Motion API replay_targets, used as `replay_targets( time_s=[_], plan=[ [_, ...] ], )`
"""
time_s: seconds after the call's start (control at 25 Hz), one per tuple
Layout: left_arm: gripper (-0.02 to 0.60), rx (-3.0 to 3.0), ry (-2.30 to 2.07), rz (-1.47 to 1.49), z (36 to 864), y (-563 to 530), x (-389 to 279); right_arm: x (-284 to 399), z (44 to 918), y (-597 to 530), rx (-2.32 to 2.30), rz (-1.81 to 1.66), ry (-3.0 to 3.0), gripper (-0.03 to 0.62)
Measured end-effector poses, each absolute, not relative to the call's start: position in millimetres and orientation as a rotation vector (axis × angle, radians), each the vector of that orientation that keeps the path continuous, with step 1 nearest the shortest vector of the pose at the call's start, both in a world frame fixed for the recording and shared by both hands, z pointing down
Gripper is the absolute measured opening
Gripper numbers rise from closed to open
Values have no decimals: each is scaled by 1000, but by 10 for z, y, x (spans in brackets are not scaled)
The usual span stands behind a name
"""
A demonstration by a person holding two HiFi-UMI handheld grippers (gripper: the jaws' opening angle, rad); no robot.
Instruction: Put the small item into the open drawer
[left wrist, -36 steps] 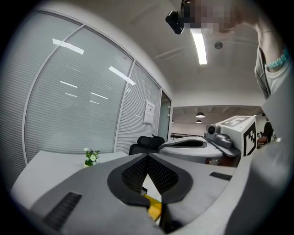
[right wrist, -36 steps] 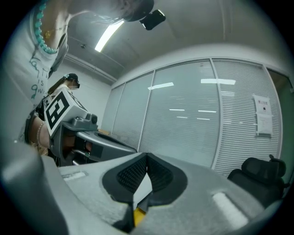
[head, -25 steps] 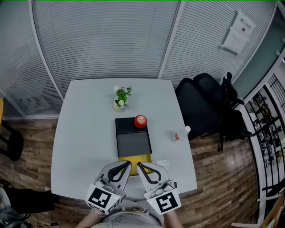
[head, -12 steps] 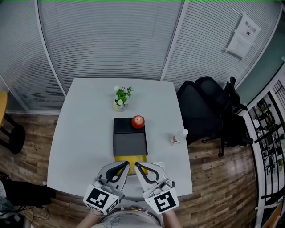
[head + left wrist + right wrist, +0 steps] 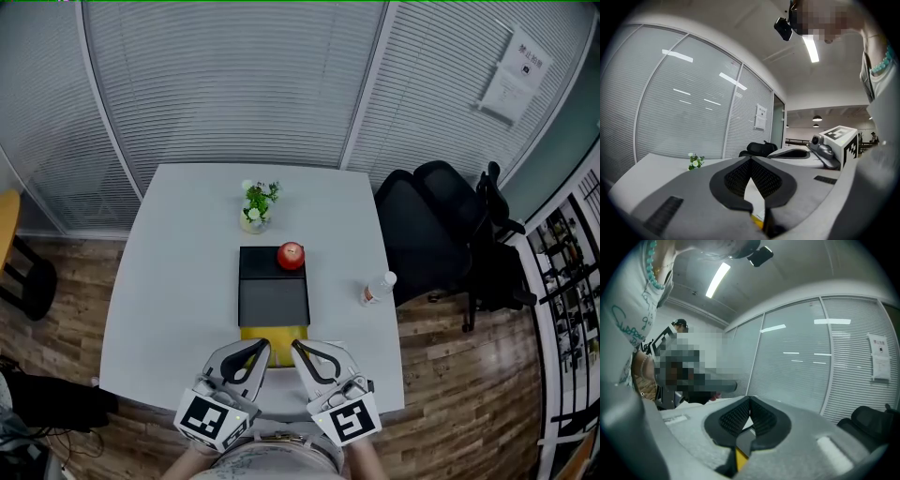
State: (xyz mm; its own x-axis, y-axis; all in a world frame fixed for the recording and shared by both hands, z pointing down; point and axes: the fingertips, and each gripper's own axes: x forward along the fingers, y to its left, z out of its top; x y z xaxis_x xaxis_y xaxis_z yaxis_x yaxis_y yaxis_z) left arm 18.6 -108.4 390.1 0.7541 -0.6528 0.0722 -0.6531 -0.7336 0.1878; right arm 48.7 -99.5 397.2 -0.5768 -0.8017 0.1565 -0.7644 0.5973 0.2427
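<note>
A low black drawer box (image 5: pixel 274 298) lies in the middle of the white table (image 5: pixel 178 281), with a red apple (image 5: pixel 291 254) on its far end. Its yellow drawer (image 5: pixel 275 333) stands pulled out toward me. Just right of the drawer lies a small pale flat item (image 5: pixel 339 346), partly hidden by my right gripper (image 5: pixel 294 346). The left gripper (image 5: pixel 266 345) and the right one hover side by side at the drawer's near edge. Both point away from me, are shut and hold nothing. In the left gripper view the left gripper (image 5: pixel 750 159) shows its tips together; likewise the right gripper (image 5: pixel 750 399) in its view.
A small potted plant (image 5: pixel 255 204) stands behind the box, and a clear bottle (image 5: pixel 377 287) stands near the table's right edge. A black office chair (image 5: pixel 431 225) sits beside the table on the right. Blinds over glass walls rise behind the table.
My right gripper has shifted slightly to the right, widening the gap to the left gripper. The left gripper and the objects on the table have stayed in place.
</note>
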Motion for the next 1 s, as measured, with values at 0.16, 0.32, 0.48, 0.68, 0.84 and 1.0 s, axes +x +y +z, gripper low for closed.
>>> replay_targets(
  time_s=[0.16,0.32,0.48,0.68,0.84,1.0],
  plan=[
    [-3,2744,-1047,6,3916,-1079,181,629,4112,-998,1296,-193,-2520,3],
    [-3,2736,-1052,18,3960,-1061,189,802,4246,-995,1314,-178,-2449,3],
    [-3,2731,-1056,36,4006,-1052,184,989,4450,-1008,1311,-184,-2326,3],
    [-3,2712,-1071,44,4032,-1059,140,1254,4772,-1015,1294,-173,-2219,3],
    [-3,2710,-1083,58,4097,-1068,96,1422,4996,-1023,1279,-136,-2172,3],
    [-3,2702,-1098,70,4115,-1066,56,1518,5200,-1020,1254,-103,-2120,3]
  ],
)
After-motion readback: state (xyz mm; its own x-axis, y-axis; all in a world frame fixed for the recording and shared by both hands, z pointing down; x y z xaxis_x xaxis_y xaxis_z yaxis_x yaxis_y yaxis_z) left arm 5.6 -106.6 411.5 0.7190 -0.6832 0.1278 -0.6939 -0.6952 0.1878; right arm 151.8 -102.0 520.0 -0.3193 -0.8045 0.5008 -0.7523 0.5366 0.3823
